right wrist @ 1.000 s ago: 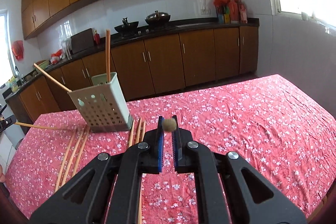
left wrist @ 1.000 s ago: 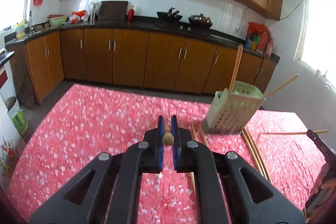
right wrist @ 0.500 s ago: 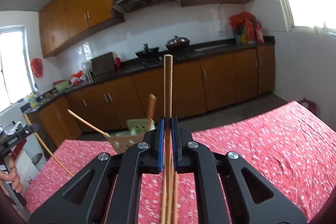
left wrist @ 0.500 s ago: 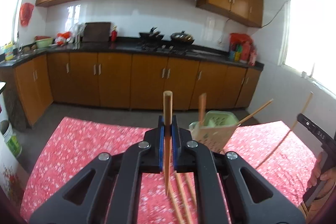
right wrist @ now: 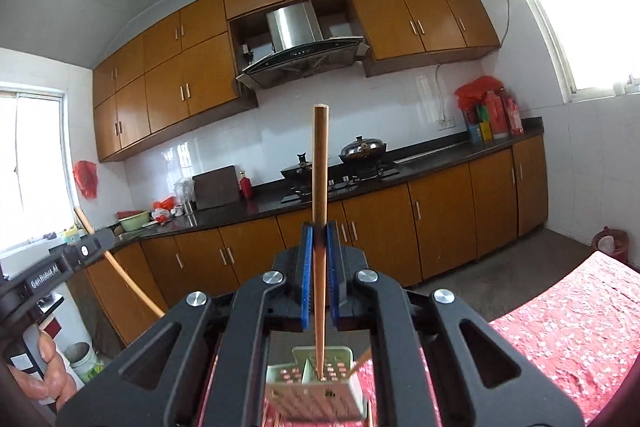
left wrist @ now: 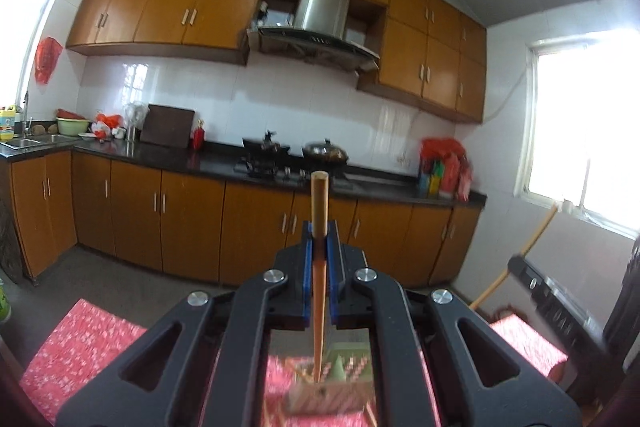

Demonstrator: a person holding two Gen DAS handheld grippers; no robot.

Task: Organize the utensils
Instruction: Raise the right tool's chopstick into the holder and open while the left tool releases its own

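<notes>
Your left tool [left wrist: 319, 247] is pinching a wooden chopstick [left wrist: 319, 267] upright between its blue pads, the blunt end standing above them and the thin end pointing down at the pale perforated utensil holder [left wrist: 328, 391] on the worktop [left wrist: 80, 347] with its red flowered cloth. Your right tool [right wrist: 319, 247] likewise pinches a second chopstick [right wrist: 320, 227] upright, its tip directly over the holder's [right wrist: 316, 391] open top. Whether either tip touches the holder, you cannot tell. In the right wrist view your left hand [right wrist: 44, 375] shows at the lower left edge.
</notes>
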